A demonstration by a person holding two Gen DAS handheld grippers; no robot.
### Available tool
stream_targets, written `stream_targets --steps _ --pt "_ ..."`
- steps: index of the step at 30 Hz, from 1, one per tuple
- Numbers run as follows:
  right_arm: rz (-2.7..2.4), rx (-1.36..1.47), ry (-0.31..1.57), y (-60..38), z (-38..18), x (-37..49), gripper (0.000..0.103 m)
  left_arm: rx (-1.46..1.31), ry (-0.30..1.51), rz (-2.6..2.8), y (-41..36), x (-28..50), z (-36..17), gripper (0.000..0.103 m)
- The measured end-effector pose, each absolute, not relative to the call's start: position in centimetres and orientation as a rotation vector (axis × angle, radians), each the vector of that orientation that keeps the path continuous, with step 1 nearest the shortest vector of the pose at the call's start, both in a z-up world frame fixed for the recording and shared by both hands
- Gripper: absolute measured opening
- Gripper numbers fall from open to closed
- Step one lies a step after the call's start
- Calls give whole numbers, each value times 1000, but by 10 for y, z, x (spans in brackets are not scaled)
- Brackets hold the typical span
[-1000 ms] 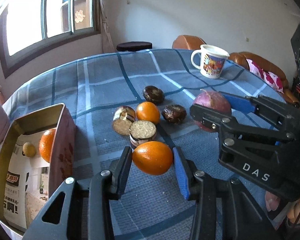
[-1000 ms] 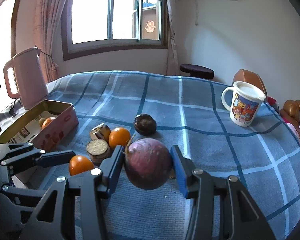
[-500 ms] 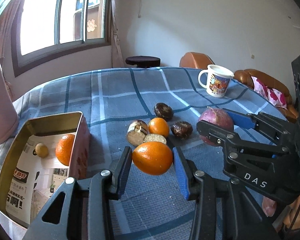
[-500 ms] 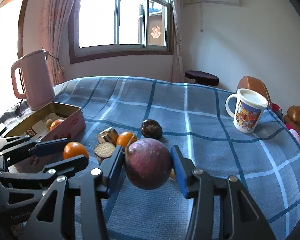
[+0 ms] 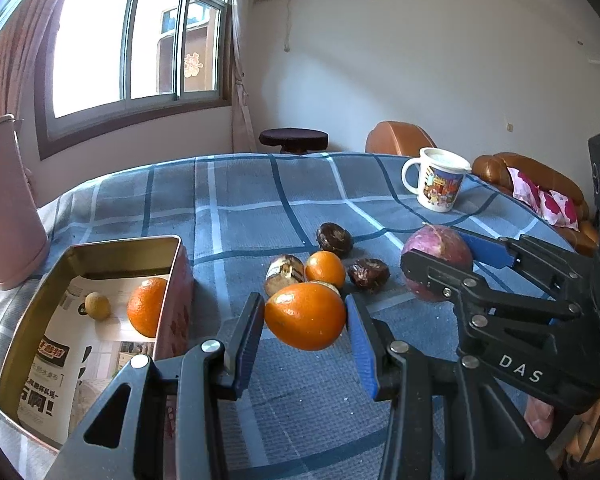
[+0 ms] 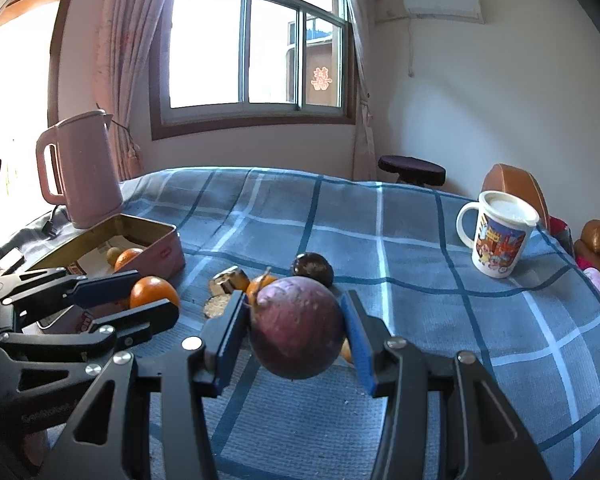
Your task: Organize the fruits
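My left gripper (image 5: pixel 305 318) is shut on an orange (image 5: pixel 305 316), held above the blue checked cloth. To its left stands an open pink tin (image 5: pixel 174 292) holding another orange (image 5: pixel 146 306) and a small yellowish fruit (image 5: pixel 97 306). My right gripper (image 6: pixel 294 334) is shut on a round purple fruit (image 6: pixel 296 330), also seen as purple fruit (image 5: pixel 438 256) in the left wrist view. On the cloth behind lie a small orange (image 5: pixel 325 269), two dark wrinkled fruits (image 5: pixel 334 238) (image 5: pixel 368 274) and cut brown pieces (image 5: pixel 284 272).
A white printed mug (image 5: pixel 436 180) stands at the back right of the table. A pink kettle (image 6: pixel 80 168) stands at the back left beside the tin. Brown leather seats (image 5: pixel 536 184) and a dark stool (image 5: pixel 294 138) lie beyond the table edge.
The left gripper has risen and tilted up with its orange, so the tin and fruit pile sit lower and farther in view. The right gripper has tilted up slightly with its purple fruit.
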State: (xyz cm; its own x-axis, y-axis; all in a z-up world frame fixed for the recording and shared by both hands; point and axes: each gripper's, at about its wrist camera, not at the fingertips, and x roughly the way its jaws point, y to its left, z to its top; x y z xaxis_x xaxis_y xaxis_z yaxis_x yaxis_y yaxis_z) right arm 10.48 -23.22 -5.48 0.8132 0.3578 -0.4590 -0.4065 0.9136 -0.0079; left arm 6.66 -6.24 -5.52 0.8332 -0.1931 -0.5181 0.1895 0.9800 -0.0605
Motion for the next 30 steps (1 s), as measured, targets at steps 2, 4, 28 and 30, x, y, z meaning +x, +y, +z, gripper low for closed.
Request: stream_targets --steps 2,4,28,30 --pt "411 -107 462 -233 -54 104 51 -10 541 -201 -61 65 -54 44" --pt "413 -107 455 -233 -54 103 51 -13 532 -198 -61 63 -54 44" --pt "428 -91 363 -239 -47 88 51 -34 443 -165 -53 48 -44 44" --pt "429 -90 358 -239 -46 88 51 -33 438 -162 -53 47 -44 44"
